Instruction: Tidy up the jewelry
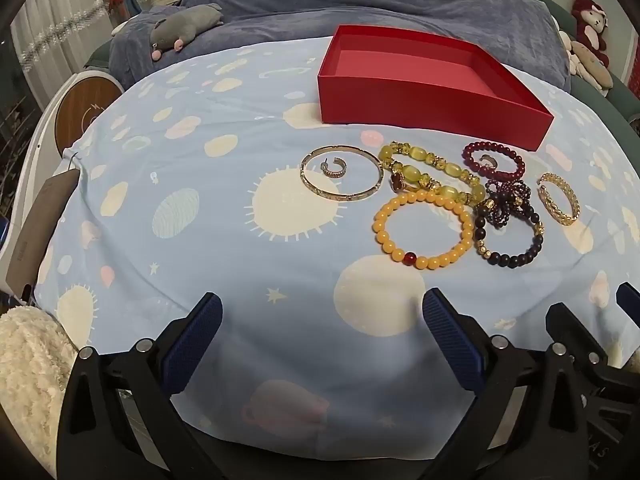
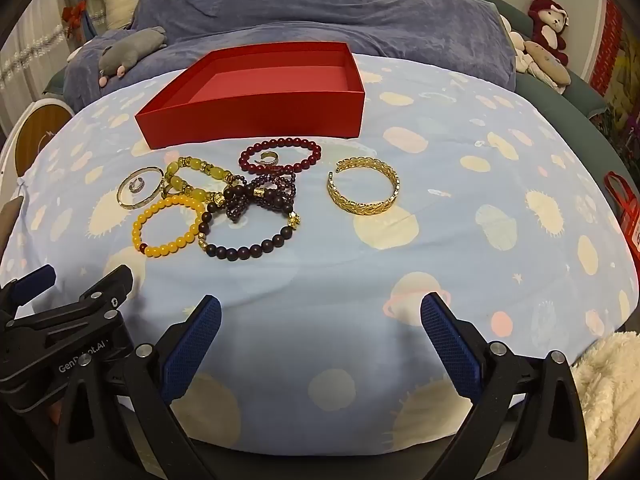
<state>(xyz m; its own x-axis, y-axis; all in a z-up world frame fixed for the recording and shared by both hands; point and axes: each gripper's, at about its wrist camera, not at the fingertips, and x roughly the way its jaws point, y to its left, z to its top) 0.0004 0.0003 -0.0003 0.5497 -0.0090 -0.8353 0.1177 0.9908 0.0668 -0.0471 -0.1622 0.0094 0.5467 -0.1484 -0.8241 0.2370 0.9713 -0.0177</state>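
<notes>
Lying before an open red box (image 2: 256, 116), bracelets (image 2: 168, 226) of beads and gold.

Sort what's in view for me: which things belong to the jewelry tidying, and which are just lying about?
Job: red box, gold cuff, thin gold bangle, yellow bead bracelet, dark red bead bracelet, dark bead bracelet.

Lying about: grey plush toy, red plush toy, blue blanket.

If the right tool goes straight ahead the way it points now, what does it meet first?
Probably the bare patterned cloth. The open right tool aims between the dark bead bracelet and the gold cuff, though depth is uncertain.
</notes>
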